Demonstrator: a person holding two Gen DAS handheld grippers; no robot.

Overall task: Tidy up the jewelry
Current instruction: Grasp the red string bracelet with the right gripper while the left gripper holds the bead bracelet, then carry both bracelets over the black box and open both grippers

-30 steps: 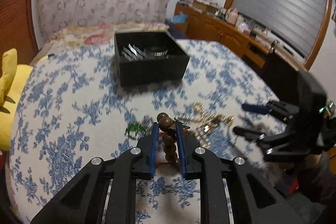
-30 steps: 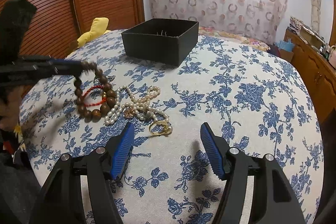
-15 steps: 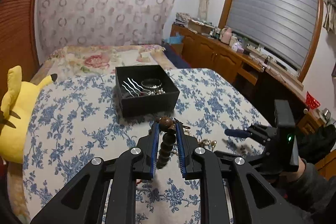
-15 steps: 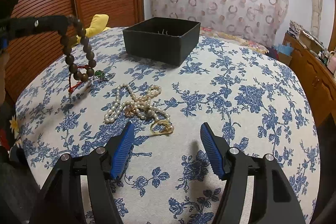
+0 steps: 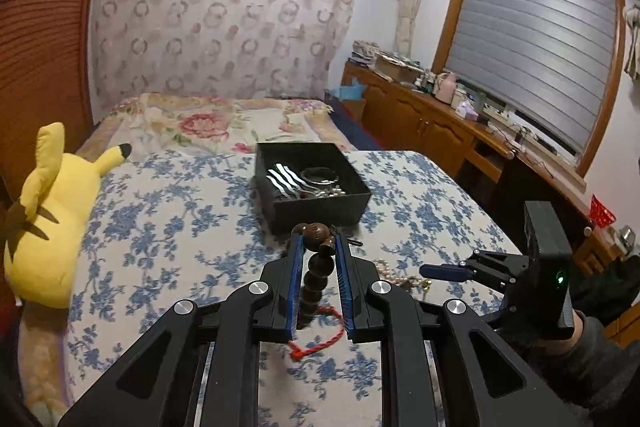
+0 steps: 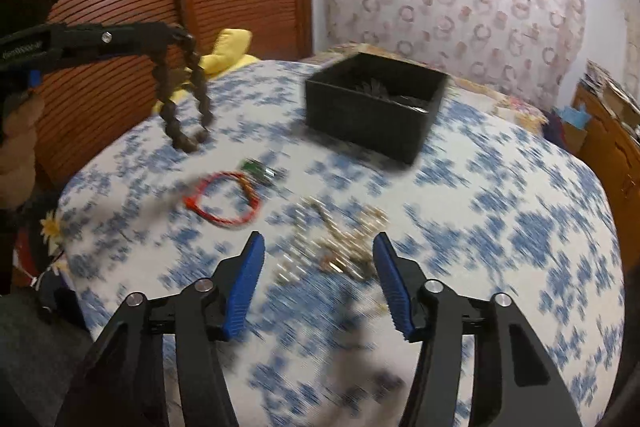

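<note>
The left tongs [image 5: 318,247] are clamped on a brown wooden bead bracelet [image 5: 316,269], which hangs in a loop clear of the surface [image 5: 168,227], nearer the camera than the black box [image 5: 320,205] and to its left as the right wrist view shows it. The box stands open on the blue-flowered cloth, with silver wavy hairpins [image 5: 286,181] and a ring-shaped piece inside. The right tongs [image 6: 318,291] have just been closing but stand partly open, their blue pads touching nothing, hovering over a tangle of pearls and gold pieces [image 6: 340,247] that lies on the surface in front of the box; that view is blurred, so the single pieces cannot be told apart. A red cord bracelet [image 6: 222,201] lies flat to the left of the tangle, with a small green item [image 6: 256,169] just beside it on the box side. A yellow plush toy [image 5: 48,223] rests at the surface's edge, well to the left of the box.
</note>
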